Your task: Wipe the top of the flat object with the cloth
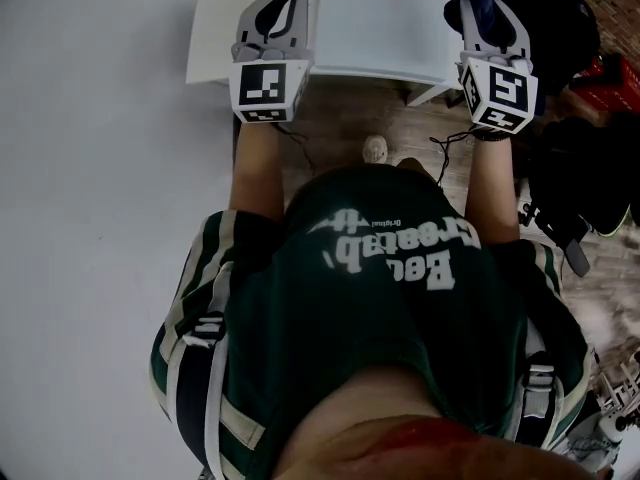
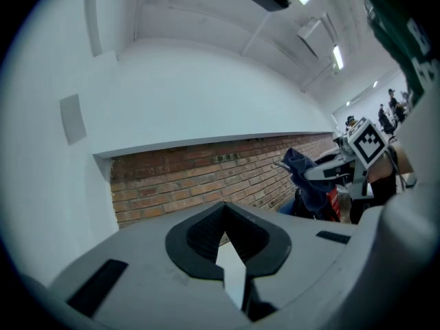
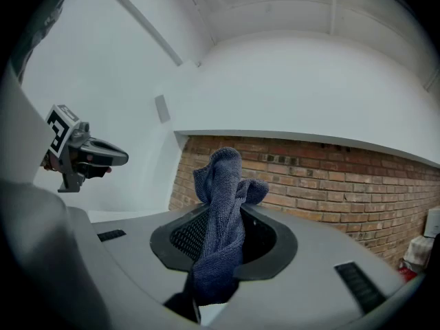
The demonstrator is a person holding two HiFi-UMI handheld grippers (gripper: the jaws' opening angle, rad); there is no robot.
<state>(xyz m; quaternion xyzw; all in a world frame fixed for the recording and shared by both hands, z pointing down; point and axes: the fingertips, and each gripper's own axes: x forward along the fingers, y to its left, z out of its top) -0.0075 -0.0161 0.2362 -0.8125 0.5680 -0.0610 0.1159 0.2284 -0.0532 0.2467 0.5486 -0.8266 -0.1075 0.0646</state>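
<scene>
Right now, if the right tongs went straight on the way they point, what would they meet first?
Probably the brick wall; nothing else shows ahead of the right tongs and their blue cloth, though its distance is unclear.

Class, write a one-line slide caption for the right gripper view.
Right gripper shut on a blue cloth, held up before a brick wall.

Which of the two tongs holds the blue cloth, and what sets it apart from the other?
The right tongs: shut on the blue cloth, which sticks out past the jaws. The left tongs are shut with nothing between them.
</scene>
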